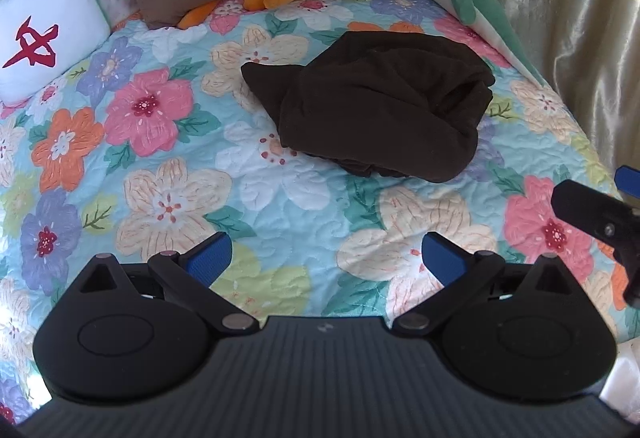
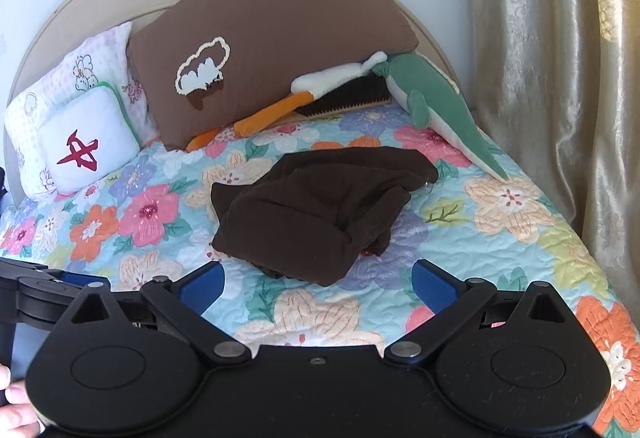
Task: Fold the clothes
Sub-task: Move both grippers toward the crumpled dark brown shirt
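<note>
1. Your left gripper [image 1: 326, 258] fills the bottom of its own frame with its blue pads spread wide and nothing between them; only floral quilt [image 1: 160, 198] shows in the gap.
2. Your right gripper [image 2: 318, 284] sits the same way at the bottom of its frame, pads parted and holding nothing. It also shows at the right edge of the left view, near the bed's right border.
3. In the right view, the left gripper's black arm pokes in at the lower left, just beside your right tool.
4. Bare quilt lies between both grippers and the dark brown garment [image 1: 376, 106], a strip of open bedding in the lower middle of each frame.
5. The garment lies bunched in a rumpled heap at the centre of both frames. One corner sticks out to the left, and its near edge is a loose, rounded fold.
6. Left of the heap, the quilt runs open toward the white cushion [image 1: 48, 26] at the upper left.
7. Right of the heap the bed edge curves close, with the curtain [image 2: 552, 78] hanging just beyond.
8. Behind the heap, at the top of the frame, sit the brown pillow [image 2: 272, 38], the green plush toy [image 2: 440, 106] and an orange-and-white plush [image 2: 280, 110].
</note>
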Demonstrator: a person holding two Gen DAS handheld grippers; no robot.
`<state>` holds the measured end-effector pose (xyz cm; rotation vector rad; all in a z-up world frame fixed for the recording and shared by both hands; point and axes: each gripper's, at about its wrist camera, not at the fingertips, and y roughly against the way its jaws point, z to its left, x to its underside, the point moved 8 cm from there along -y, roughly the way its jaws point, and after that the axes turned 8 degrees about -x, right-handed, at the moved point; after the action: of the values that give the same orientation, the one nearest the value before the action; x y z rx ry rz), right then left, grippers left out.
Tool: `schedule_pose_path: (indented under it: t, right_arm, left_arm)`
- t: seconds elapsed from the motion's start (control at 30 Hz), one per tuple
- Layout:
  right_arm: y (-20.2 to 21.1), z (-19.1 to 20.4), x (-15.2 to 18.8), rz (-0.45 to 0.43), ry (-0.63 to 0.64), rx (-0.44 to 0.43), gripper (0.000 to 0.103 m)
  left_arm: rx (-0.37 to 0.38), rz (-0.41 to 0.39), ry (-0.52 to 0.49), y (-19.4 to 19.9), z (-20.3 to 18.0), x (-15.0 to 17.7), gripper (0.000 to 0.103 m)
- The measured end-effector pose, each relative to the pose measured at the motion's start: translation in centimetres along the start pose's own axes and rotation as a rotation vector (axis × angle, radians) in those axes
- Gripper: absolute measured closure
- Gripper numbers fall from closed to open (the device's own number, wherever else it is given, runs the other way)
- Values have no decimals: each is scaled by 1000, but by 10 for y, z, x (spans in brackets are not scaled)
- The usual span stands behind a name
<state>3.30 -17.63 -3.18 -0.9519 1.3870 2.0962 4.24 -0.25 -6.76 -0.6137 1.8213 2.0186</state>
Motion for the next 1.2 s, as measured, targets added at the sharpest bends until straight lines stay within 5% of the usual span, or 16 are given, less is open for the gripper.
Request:
schedule_pose_path:
  t: [1.2]
  right_arm:
    - [4,-5,3,16,-2,58,1]
  left_arm:
    - [32,-51,-34,17,-1,7,0]
